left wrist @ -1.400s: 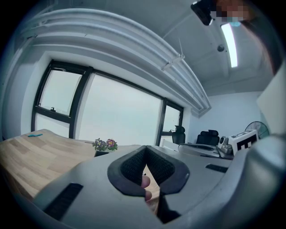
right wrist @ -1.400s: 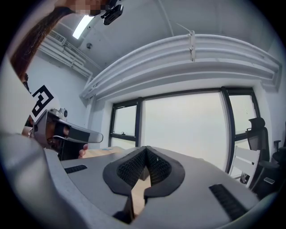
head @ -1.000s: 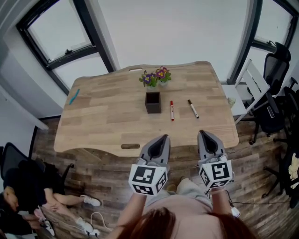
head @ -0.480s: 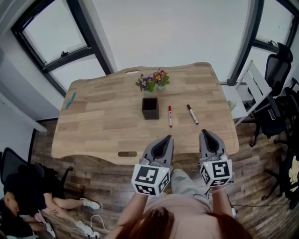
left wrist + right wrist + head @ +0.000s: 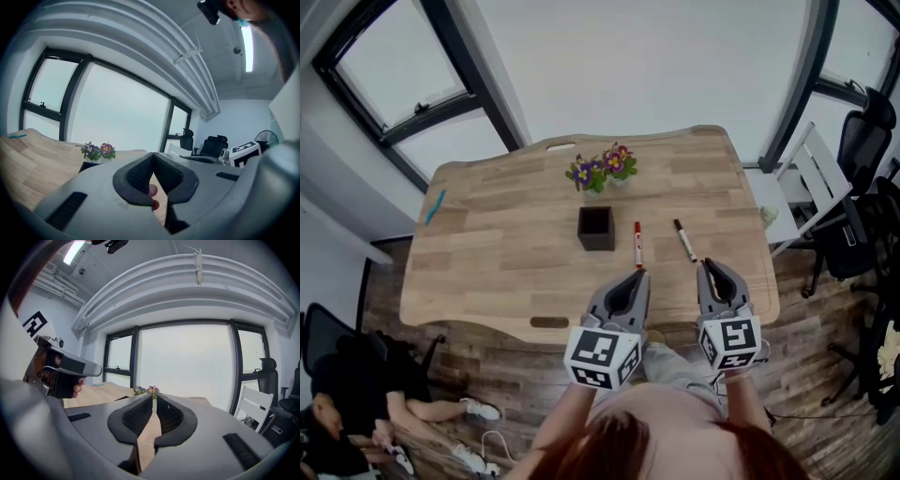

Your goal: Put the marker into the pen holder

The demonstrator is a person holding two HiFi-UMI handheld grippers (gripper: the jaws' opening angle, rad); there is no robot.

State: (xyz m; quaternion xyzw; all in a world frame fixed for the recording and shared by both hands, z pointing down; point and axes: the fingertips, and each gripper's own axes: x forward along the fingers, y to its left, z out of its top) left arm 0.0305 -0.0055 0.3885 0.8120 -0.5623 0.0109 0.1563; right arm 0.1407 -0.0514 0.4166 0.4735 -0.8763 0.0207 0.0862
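A black square pen holder [image 5: 595,228] stands on the wooden table [image 5: 487,262], near the middle. To its right a red marker [image 5: 637,244] lies flat, and farther right a black marker [image 5: 685,240]. My left gripper [image 5: 633,277] hangs over the table's near edge, just short of the red marker, its jaws shut with nothing held. Beside it my right gripper [image 5: 710,270] sits short of the black marker, likewise shut and empty. In the left gripper view the left gripper [image 5: 153,157] points towards the holder [image 5: 88,165]. The right gripper [image 5: 153,399] faces along the table.
A small pot of purple and pink flowers [image 5: 602,169] stands just behind the holder. A blue pen [image 5: 435,205] lies at the table's far left. Office chairs [image 5: 862,141] and a white rack [image 5: 802,178] stand to the right. A person [image 5: 347,412] sits on the floor at lower left.
Both grippers have come forward from in front of the table to its near edge, closer to the two markers. Nothing on the table has moved.
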